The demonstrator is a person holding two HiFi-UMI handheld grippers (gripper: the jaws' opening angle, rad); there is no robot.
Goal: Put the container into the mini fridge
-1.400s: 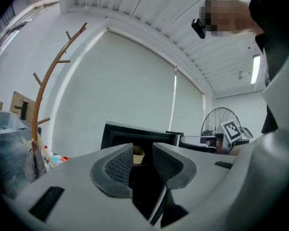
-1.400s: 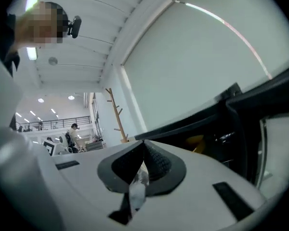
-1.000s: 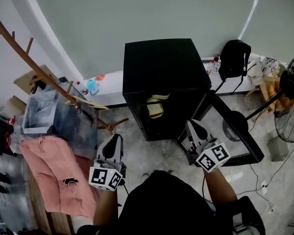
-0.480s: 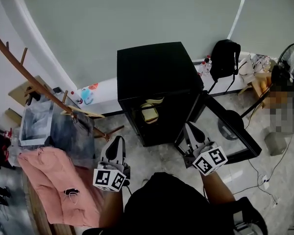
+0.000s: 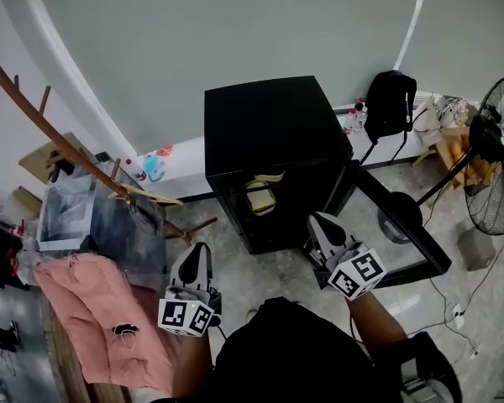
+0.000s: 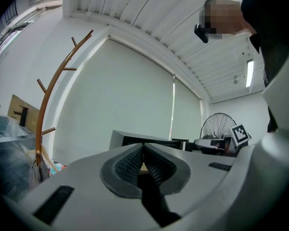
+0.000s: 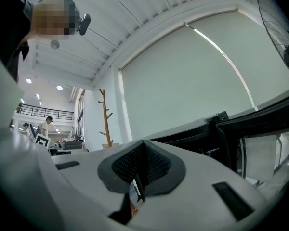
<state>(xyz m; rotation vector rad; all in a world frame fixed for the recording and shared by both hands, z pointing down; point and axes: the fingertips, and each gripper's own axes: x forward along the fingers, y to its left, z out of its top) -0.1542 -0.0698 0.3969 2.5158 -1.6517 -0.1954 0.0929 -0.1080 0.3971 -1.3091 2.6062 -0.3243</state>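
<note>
Container [image 5: 261,195] appears to sit on a shelf inside the mini fridge [image 5: 269,124], door [image 5: 428,246] open and unshut, while the left hand-held gripper [image 5: 201,250] and right hand-held gripper [image 5: 318,222] are closed, empty.

Matt black mini fridge [image 5: 273,124], smooth wooden coat stand [image 6: 39,138], pink cloth [image 5: 92,317]

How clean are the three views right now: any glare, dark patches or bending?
Head view: sharp and evenly lit, though the fridge is dark inside around the pale container; wall edges bow. Left gripper view: fisheye, black corners, the left gripper looming large. Right gripper view: the same bending, dark edges.
</note>
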